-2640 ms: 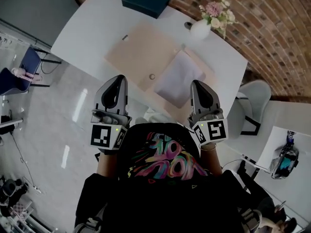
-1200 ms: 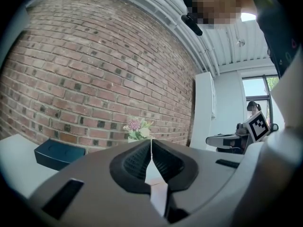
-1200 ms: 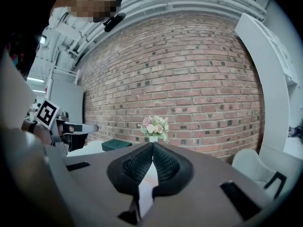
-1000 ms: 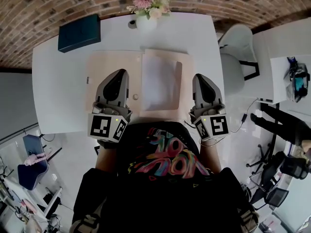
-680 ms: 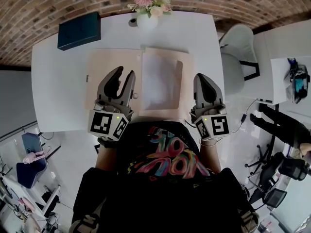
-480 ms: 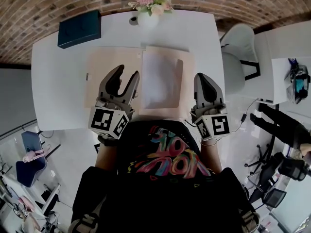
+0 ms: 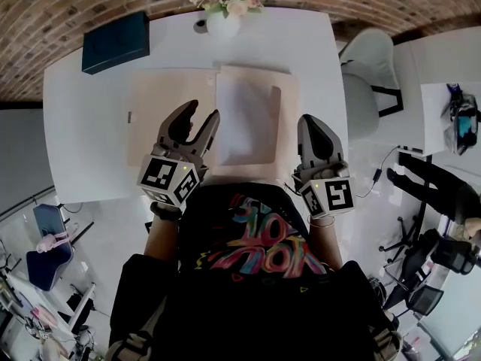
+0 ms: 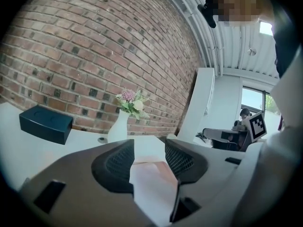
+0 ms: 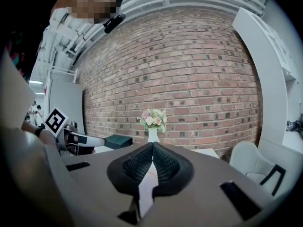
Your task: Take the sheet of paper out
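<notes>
- Left gripper (image 7: pixel 203 112) first: its jaws stand apart and have just been opening. Nothing is between them. It hangs over the near edge of the white table (image 7: pixel 83 126), at the middle of the open beige folder (image 7: pixel 165 100).
- Where is the sheet of paper (image 7: pixel 248 122)?
- In the folder's right half, just right of that gripper. It lies flat and appears tucked under a beige pocket, with a notch cut at the far right corner.
- Which way does it run?
- Its long axis runs away from the person toward the vase (image 7: pixel 223 22). A short edge faces the person, and the other is nearest the vase.
- So how should the grab go?
- I'd bring the open jaws low and level onto an exposed edge, pinching only the sheet, not the pocket. Then slide it along its length rather than lifting, so it doesn't crease. Which end is free I cannot tell.
- And the right gripper (image 7: pixel 311 119)?
- Its jaws are closed together on nothing, beside the folder's right edge. It could press the folder down while the sheet slides.
</notes>
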The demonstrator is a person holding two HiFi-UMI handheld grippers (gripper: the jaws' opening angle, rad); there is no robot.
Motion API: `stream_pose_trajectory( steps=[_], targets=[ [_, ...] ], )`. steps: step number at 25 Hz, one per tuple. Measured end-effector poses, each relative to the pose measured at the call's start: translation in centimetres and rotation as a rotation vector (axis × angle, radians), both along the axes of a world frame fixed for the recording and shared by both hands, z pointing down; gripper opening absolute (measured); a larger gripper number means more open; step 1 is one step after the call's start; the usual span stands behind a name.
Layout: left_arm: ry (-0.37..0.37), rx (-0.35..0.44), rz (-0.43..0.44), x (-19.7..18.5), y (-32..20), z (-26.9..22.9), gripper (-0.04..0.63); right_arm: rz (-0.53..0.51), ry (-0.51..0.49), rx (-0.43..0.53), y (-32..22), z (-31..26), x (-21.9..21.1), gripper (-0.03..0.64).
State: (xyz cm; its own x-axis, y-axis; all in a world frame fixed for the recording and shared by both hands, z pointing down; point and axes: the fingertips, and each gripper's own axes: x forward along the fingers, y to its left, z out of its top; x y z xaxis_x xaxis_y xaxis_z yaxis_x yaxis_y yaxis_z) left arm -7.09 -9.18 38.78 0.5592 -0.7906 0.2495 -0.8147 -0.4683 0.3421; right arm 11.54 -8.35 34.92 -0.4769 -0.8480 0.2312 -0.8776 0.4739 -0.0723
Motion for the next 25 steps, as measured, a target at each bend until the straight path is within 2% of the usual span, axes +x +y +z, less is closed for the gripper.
stream_pose_trajectory(
  steps=[7,13,17,25],
  targets=[
    [0.024,-0.106,0.043,0.8,-0.1,3.8,0.198,0.017,-0.010,-0.040,0.0,1.3,0.1,0.020],
    [0.093,-0.234,0.079,1.6,0.0,8.0,0.217,0.009,-0.011,-0.071,0.1,2.4,-0.6,0.020],
    [0.097,-0.303,0.110,2.2,0.2,10.8,0.227,0.027,-0.040,-0.067,-0.5,2.3,-1.3,0.020],
    [0.126,-0.420,0.147,3.3,0.2,14.5,0.256,0.024,-0.028,-0.107,-0.1,3.7,-1.1,0.021]
  ],
)
